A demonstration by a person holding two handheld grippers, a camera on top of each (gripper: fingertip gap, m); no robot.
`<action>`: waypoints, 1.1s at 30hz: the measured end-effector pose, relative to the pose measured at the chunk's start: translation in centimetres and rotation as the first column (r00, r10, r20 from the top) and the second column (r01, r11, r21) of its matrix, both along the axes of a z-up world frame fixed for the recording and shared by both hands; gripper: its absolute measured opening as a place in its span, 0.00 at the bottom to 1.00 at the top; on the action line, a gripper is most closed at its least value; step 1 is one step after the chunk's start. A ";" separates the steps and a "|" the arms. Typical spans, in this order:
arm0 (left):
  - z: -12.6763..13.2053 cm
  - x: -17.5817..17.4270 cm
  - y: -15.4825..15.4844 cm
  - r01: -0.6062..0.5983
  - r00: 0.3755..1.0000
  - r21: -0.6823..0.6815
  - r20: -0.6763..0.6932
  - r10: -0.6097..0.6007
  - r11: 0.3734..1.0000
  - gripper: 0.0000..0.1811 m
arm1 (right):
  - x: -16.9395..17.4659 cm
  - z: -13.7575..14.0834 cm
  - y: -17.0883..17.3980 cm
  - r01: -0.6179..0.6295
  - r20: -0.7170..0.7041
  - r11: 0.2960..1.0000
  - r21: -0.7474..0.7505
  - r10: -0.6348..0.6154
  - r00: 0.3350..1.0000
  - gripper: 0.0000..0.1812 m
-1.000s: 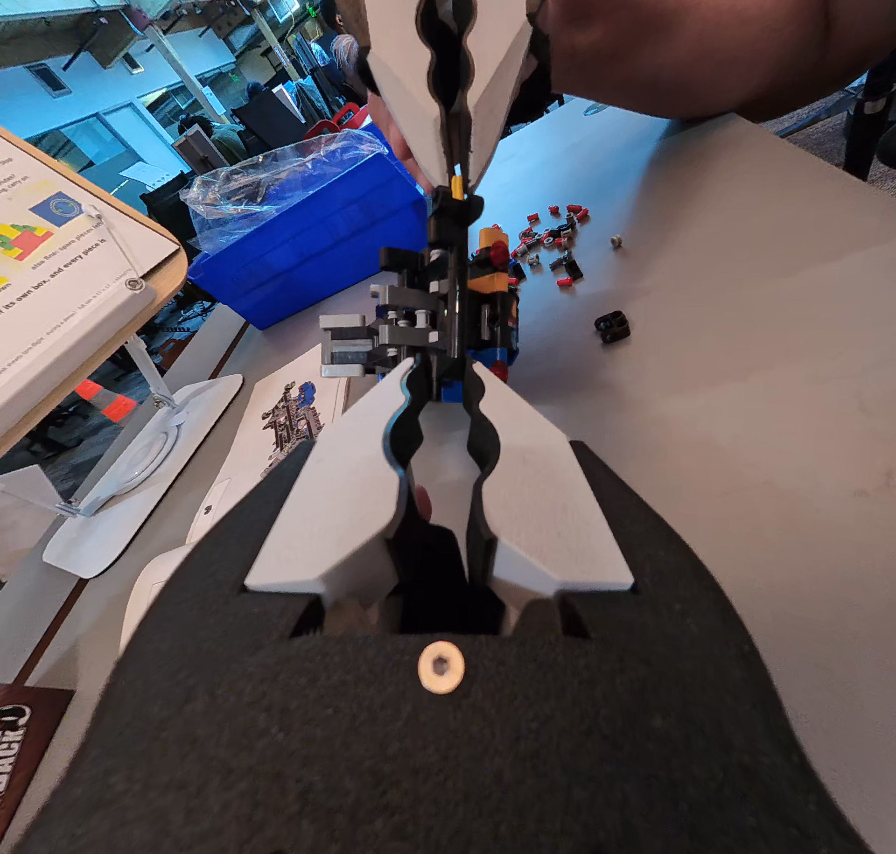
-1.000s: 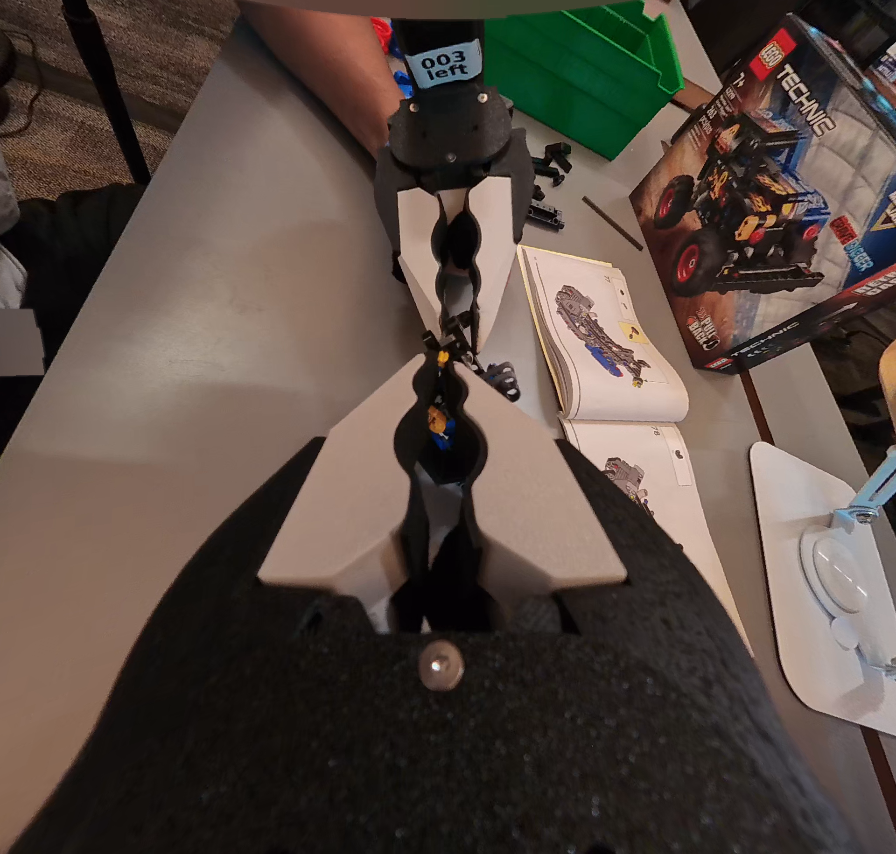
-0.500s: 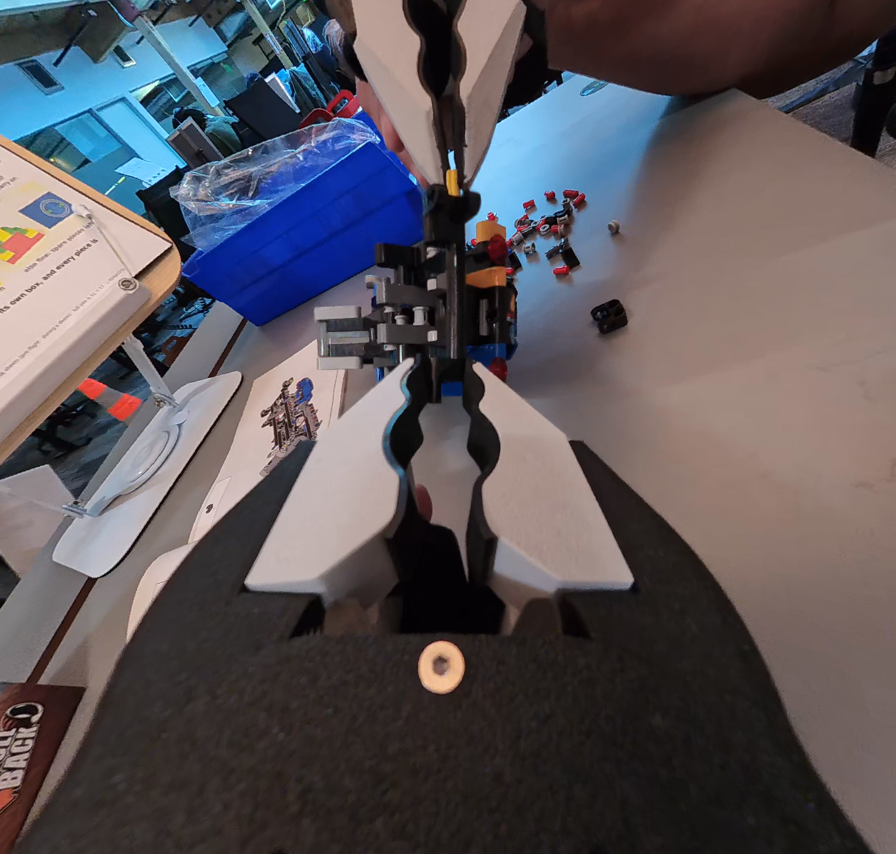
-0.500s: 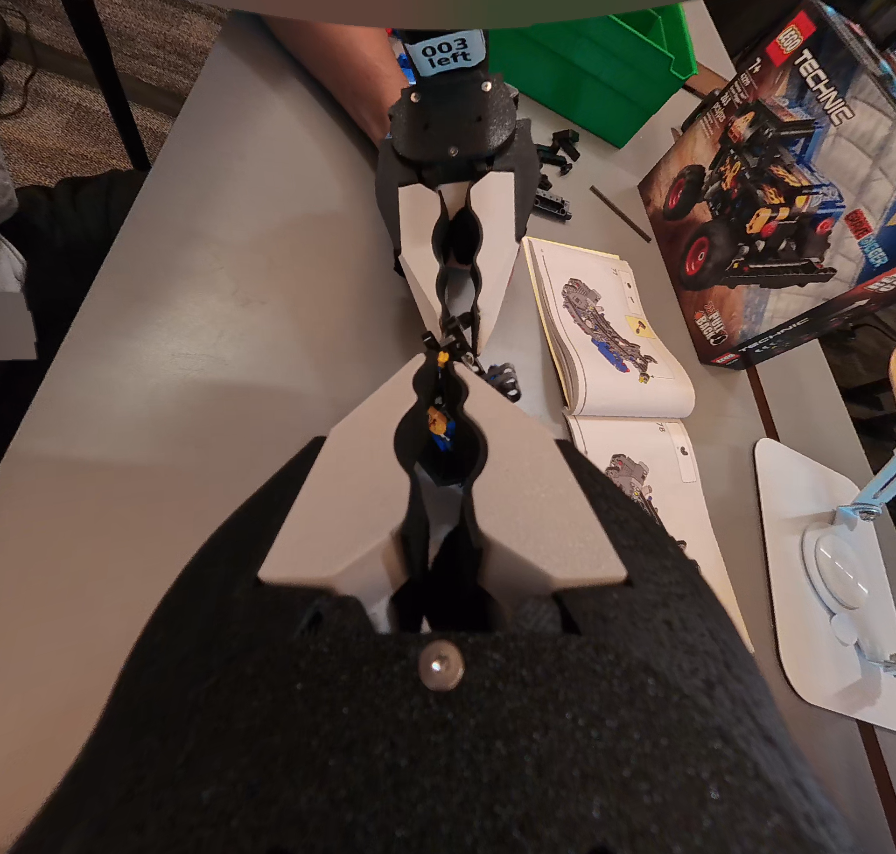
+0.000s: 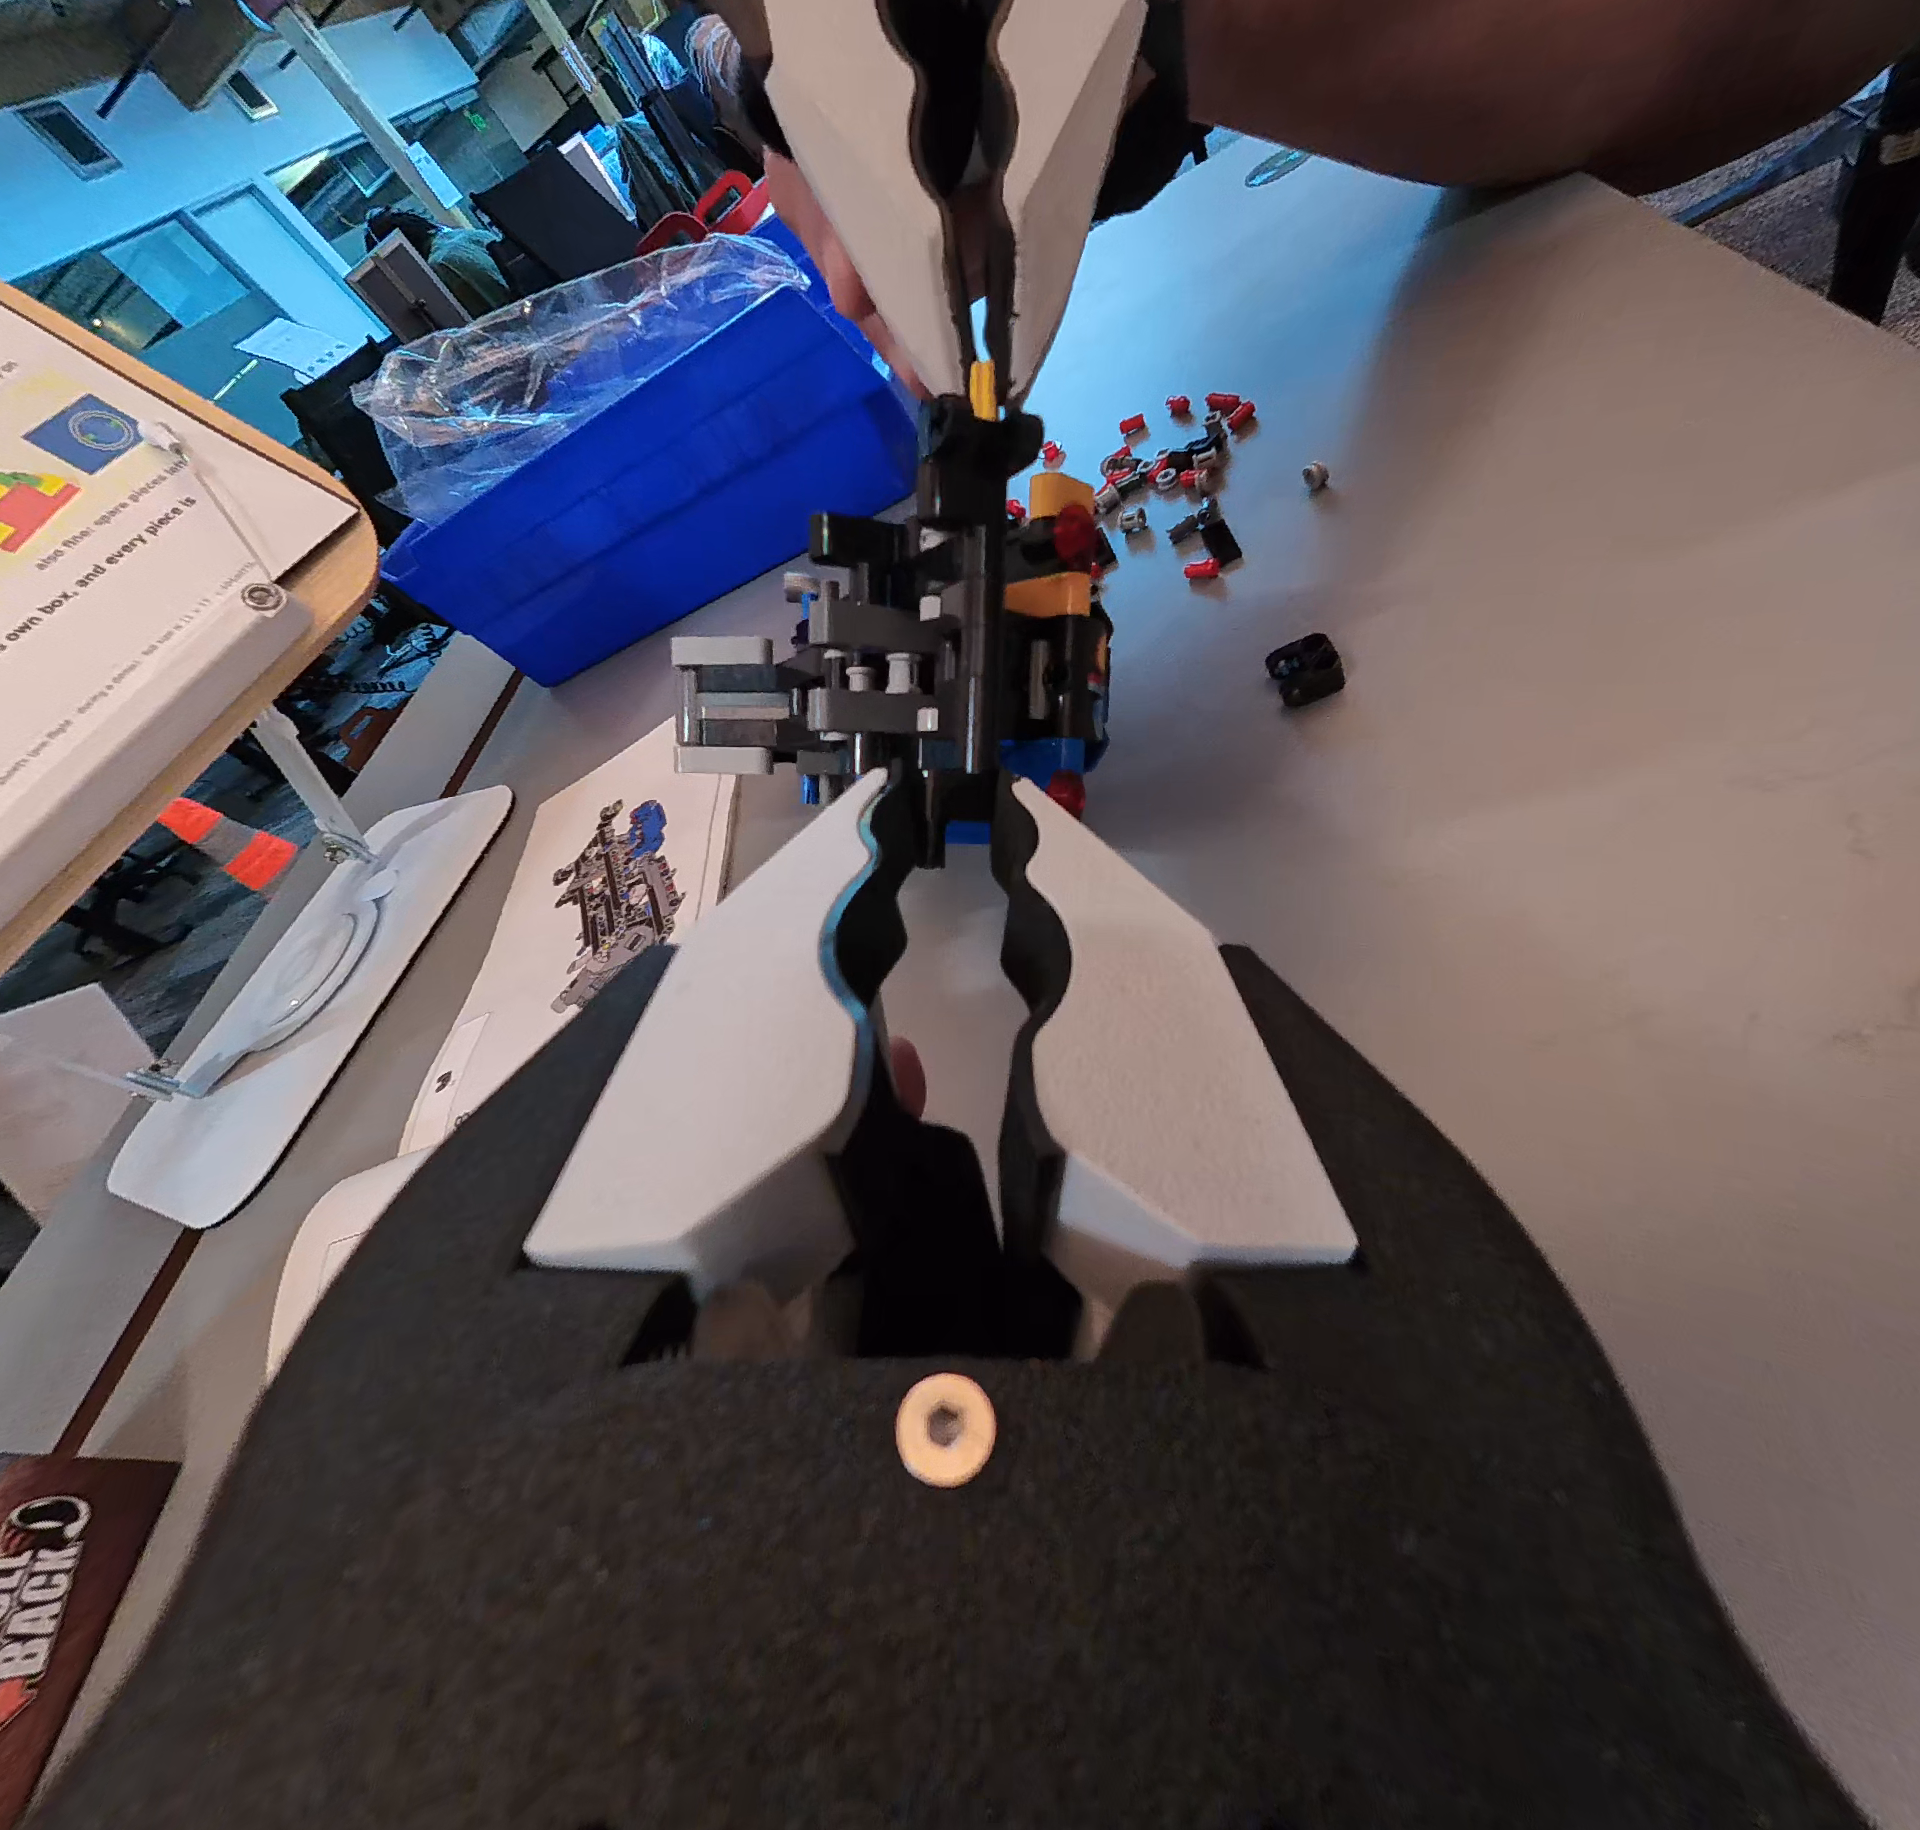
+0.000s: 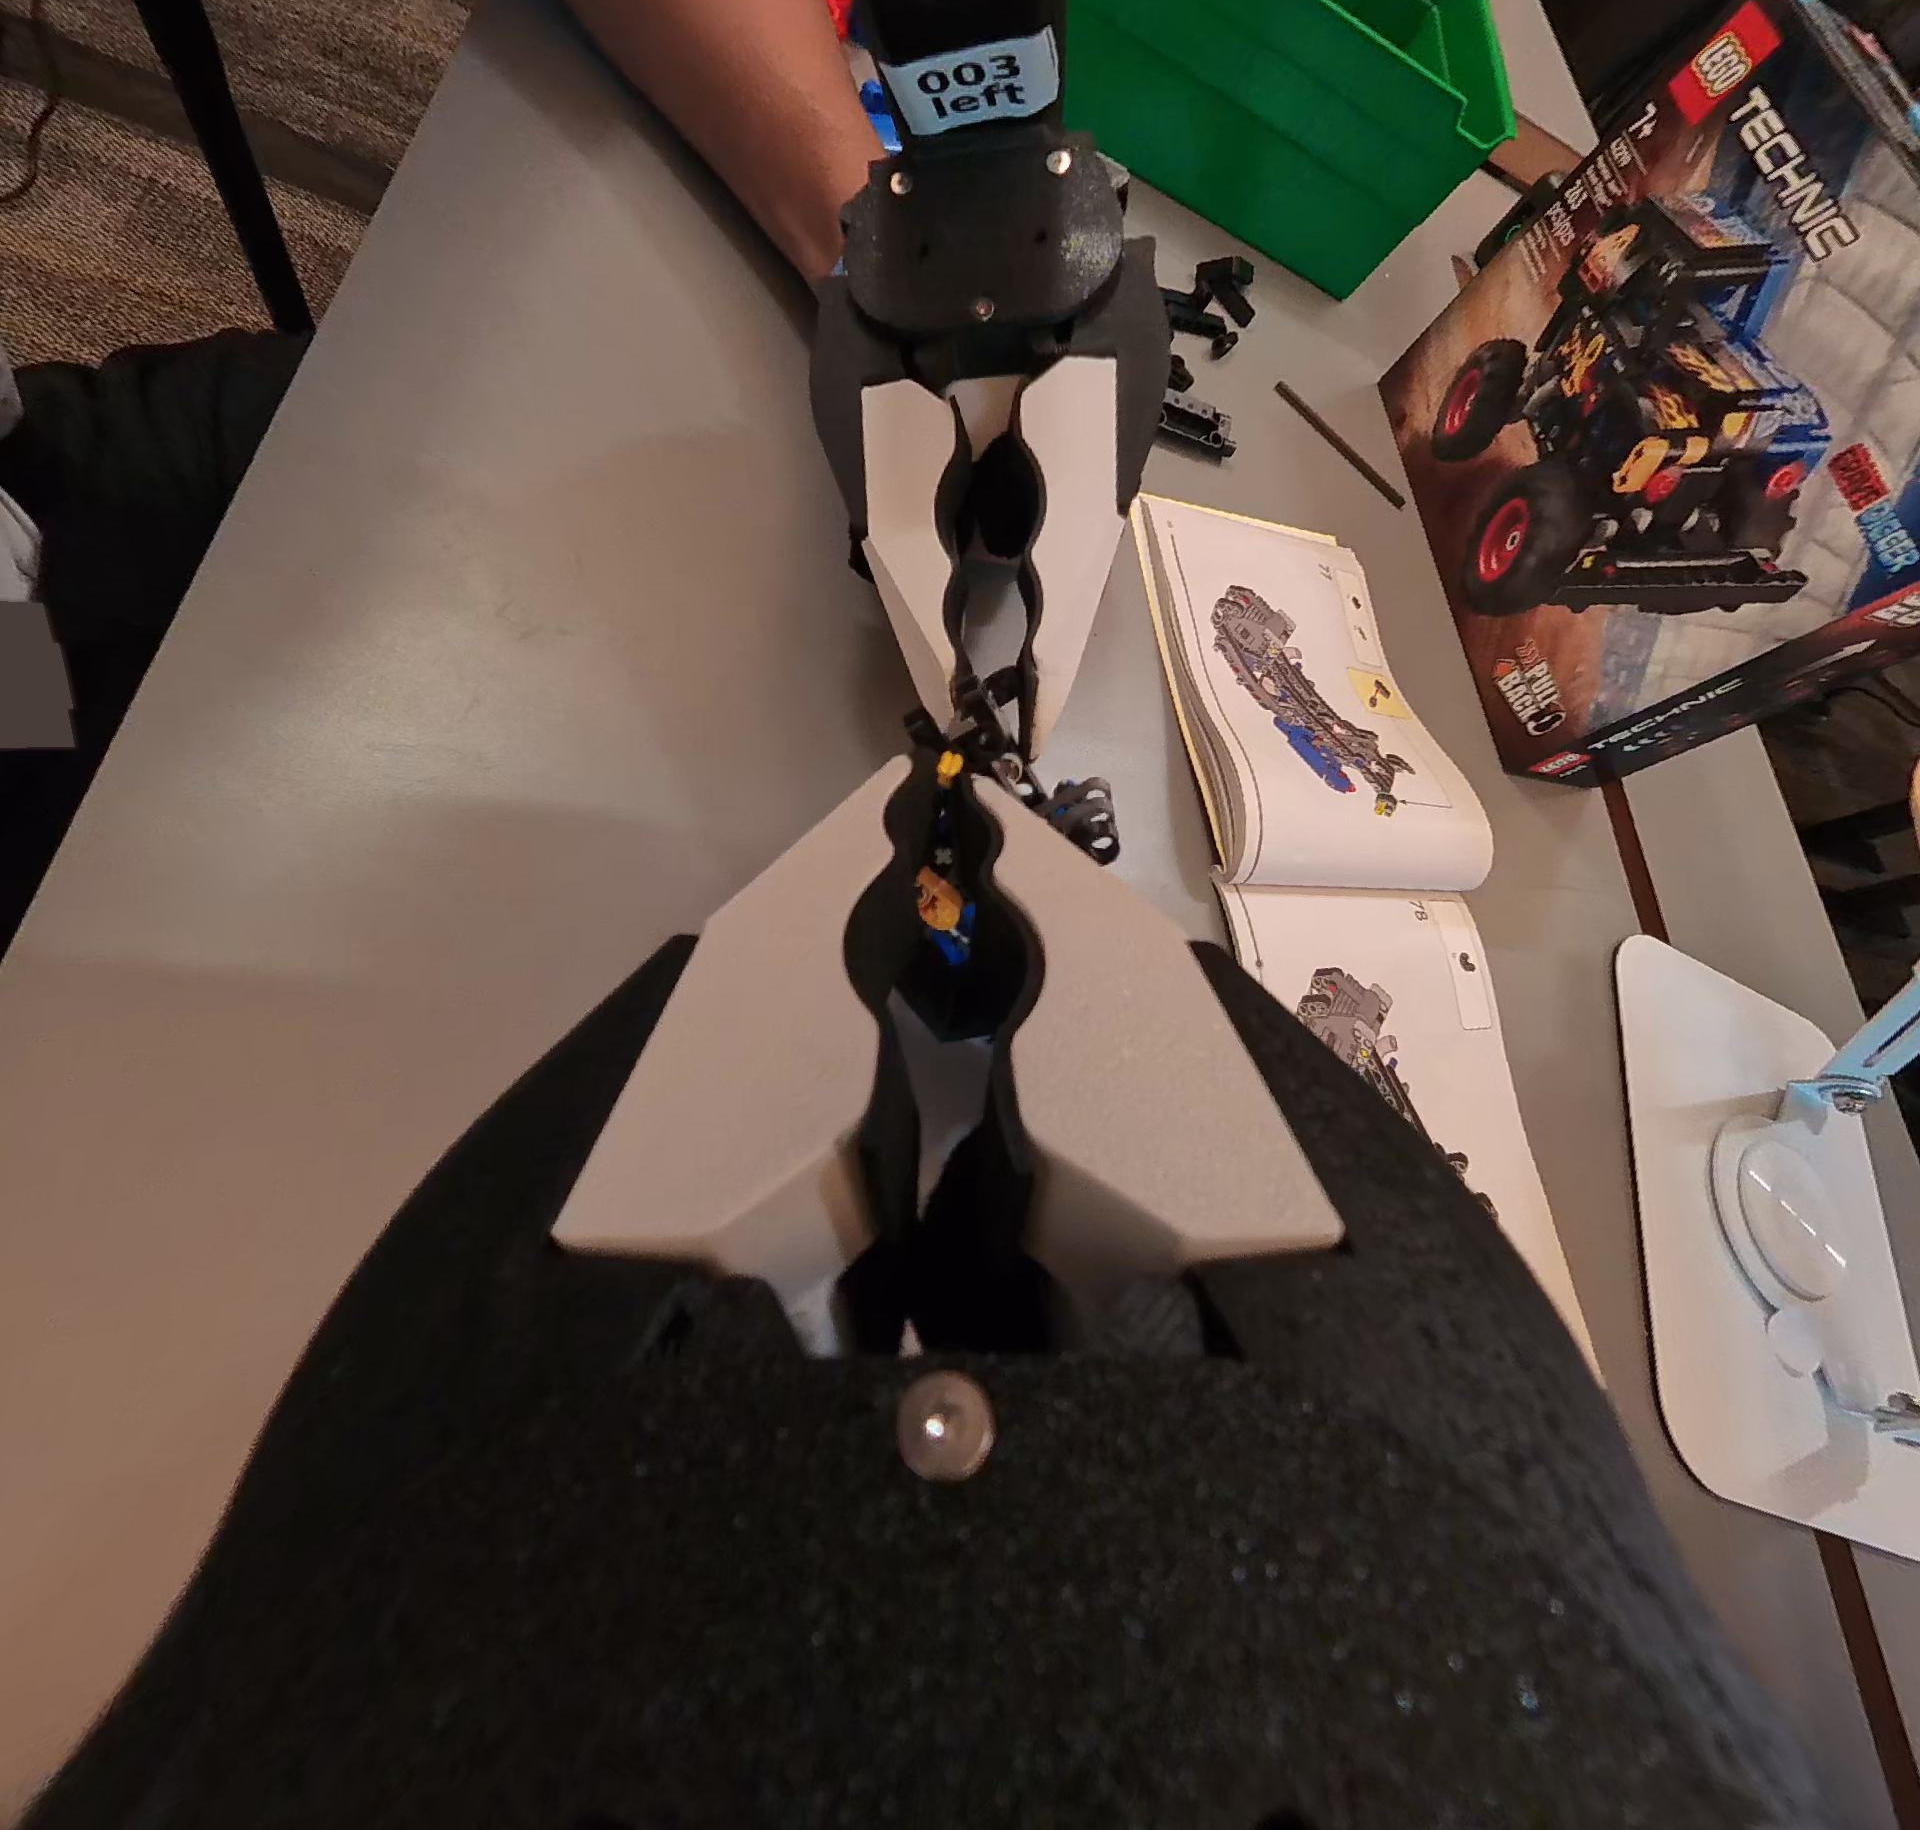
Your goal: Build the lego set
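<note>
The partly built lego model (image 5: 935, 658), black and grey with blue and orange parts, is held upright above the grey table (image 5: 1507, 845). My left gripper (image 5: 945, 809) is shut on the model's near end. My right gripper (image 5: 982, 383) comes in from the top and is shut on a small yellow pin (image 5: 982, 390) at the model's far black end. In the right wrist view the right gripper (image 6: 951, 767) pinches the yellow pin (image 6: 948, 764), and the left gripper (image 6: 997, 710) faces it tip to tip. A bit of the model (image 6: 940, 907) shows between the right jaws.
A blue bin (image 5: 665, 492) with a plastic bag stands at the back left. Loose red and black parts (image 5: 1174, 471) and a black connector (image 5: 1307, 668) lie beyond the model. An open instruction booklet (image 6: 1320, 700), the set's box (image 6: 1683, 378), a green bin (image 6: 1278, 87) and a white stand base (image 6: 1766, 1209) lie alongside. The tips of one gripper are about 6 centimeters away from the tips of the other.
Both grippers keep their holds and stay tip to tip at the model. The views have shifted only slightly.
</note>
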State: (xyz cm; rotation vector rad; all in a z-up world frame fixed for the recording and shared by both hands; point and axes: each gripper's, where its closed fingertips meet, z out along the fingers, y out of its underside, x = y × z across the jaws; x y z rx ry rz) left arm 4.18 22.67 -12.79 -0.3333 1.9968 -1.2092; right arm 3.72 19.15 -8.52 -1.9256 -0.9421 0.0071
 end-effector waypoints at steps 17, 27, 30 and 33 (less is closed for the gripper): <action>-0.3 0.0 -0.1 -0.004 1.000 0.010 -0.020 0.004 1.000 0.06 | -0.2 -0.4 0.2 0.001 0.025 1.000 -0.004 -0.001 1.000 0.01; -0.5 -0.1 -0.3 0.000 1.000 0.021 -0.024 0.001 1.000 0.06 | -0.5 -0.9 0.1 -0.008 0.033 1.000 -0.028 0.009 0.999 0.01; 1.5 -0.7 -1.9 0.049 0.999 -0.121 -0.008 -0.050 0.991 0.05 | 0.3 -5.8 0.5 0.028 0.182 0.988 -0.153 0.000 0.983 0.00; 1.1 0.1 -0.3 0.024 0.996 -0.032 0.088 -0.022 0.999 0.07 | 0.5 -1.8 0.3 0.055 0.065 0.996 -0.076 -0.050 0.997 0.00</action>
